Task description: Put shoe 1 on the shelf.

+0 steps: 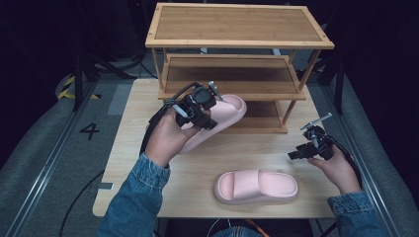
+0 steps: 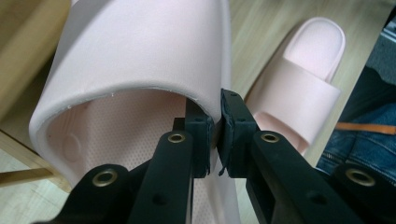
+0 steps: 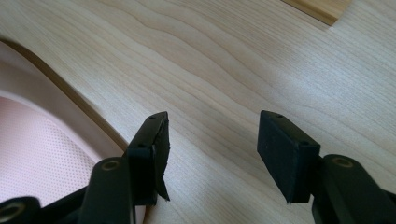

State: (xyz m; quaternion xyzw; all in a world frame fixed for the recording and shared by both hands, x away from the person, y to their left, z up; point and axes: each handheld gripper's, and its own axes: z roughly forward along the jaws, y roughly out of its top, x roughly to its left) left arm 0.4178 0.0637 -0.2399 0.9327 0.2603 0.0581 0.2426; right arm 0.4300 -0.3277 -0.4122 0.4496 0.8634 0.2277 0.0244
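Two pink slippers: left gripper [image 1: 210,109] jaws clamp one [image 1: 225,111] before rack [image 1: 237,64]; right gripper [image 1: 296,154] jaws open.

The high view looks forward and down on the pale wooden counter [image 1: 148,98] from afar. The left gripper view sits close behind its tongs; the right skims the counter. All three share the lying pink foam slipper [image 1: 256,186].

Right gripper [image 3: 212,154] over pale wood tabletop [image 3: 224,60], jaws standing apart, nothing between the pads, bare grain in the gap. Pink slipper [image 3: 42,154] at near left, its curved edge just beside the left jaw. Wooden shelf foot [image 3: 322,8] at far right corner
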